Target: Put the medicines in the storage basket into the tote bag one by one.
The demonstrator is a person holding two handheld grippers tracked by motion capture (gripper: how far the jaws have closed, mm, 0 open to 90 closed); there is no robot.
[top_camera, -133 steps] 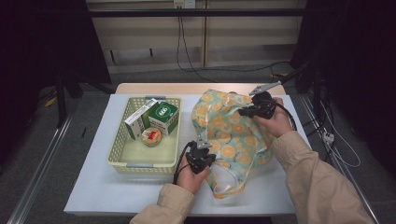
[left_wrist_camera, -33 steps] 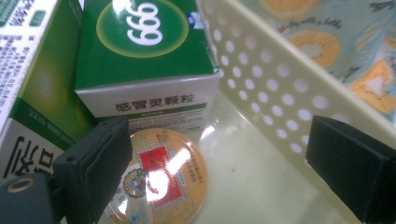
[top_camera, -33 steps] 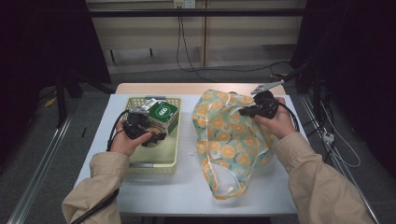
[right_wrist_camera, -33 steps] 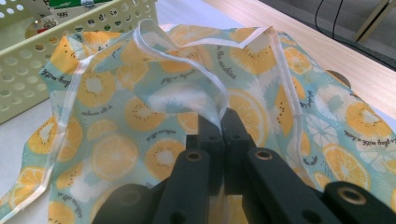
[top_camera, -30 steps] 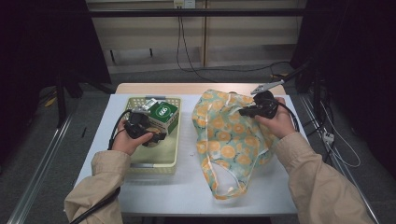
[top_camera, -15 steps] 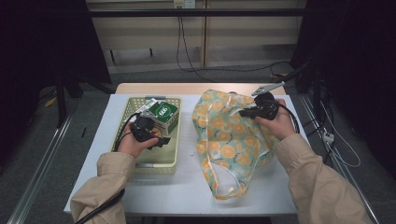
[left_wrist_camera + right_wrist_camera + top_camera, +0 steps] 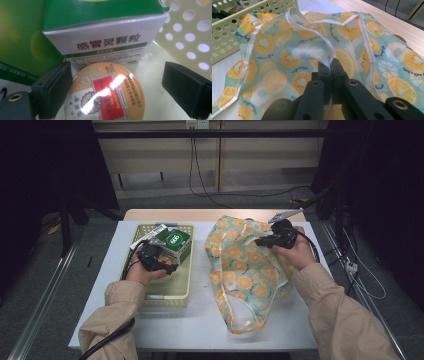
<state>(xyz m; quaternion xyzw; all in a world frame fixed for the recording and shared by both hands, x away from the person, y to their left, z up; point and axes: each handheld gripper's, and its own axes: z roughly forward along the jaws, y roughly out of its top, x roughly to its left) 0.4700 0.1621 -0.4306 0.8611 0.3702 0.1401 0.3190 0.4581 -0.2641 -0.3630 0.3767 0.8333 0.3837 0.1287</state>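
High view overhead; tool views close; basket (image 7: 176,290) shared

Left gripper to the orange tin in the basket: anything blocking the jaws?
Nothing visible. The left gripper stands open, jaws either side of the round tin. The green-and-white box sits just behind the tin, outside the jaw gap.

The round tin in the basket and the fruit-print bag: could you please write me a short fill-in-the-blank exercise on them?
1. The left hand-held gripper has its jaws ____ around the round tin.
2. The tin lies inside the yellow ____ beside a green and white box.
3. The right hand-held gripper is shut on the rim of the ____.

Missing words: open; basket; bag
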